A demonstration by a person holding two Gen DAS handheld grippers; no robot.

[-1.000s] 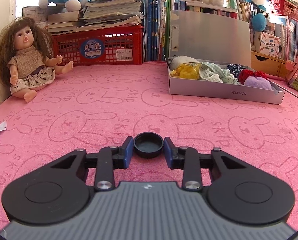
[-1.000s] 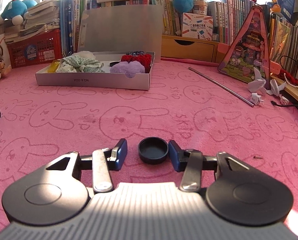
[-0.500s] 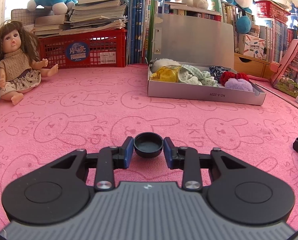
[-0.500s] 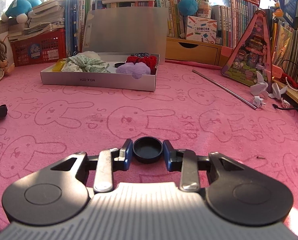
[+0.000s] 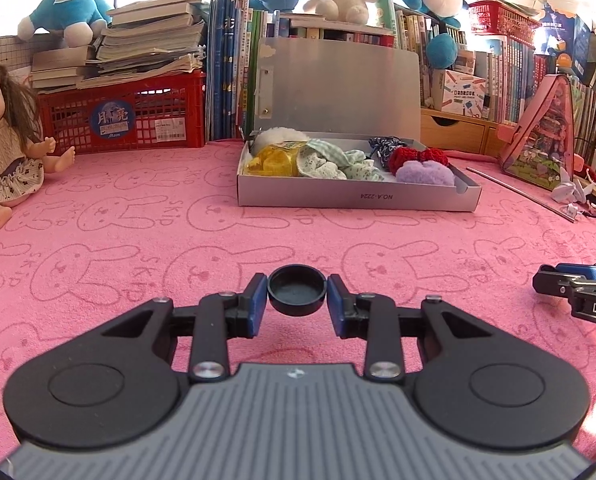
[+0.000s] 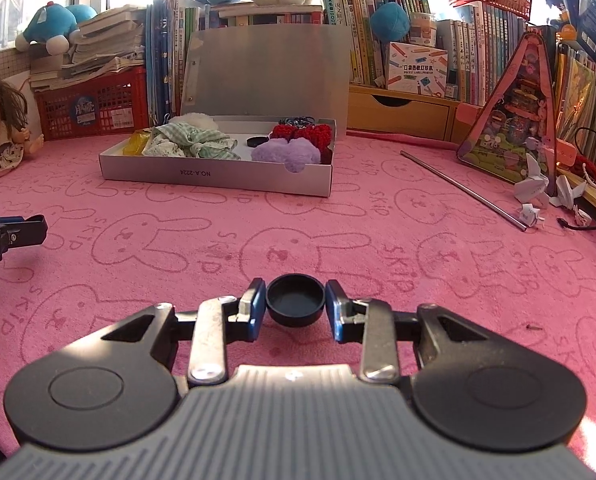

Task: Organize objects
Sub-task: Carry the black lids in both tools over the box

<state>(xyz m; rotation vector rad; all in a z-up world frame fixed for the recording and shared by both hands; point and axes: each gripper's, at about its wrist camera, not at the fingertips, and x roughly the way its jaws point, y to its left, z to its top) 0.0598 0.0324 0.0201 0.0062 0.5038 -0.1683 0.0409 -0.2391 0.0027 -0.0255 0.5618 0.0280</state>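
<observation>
A: Left wrist view?
B: The left gripper (image 5: 297, 307) pinches a black cap (image 5: 296, 295) over the pink mat (image 5: 138, 240), well short of the grey box (image 5: 358, 196).
A: Right wrist view?
B: The right gripper (image 6: 295, 307) pinches another black cap (image 6: 295, 305), likewise short of the box.

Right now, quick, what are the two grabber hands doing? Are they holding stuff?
Left gripper: closed on a small black cap.
Right gripper: closed on another small black cap.
</observation>
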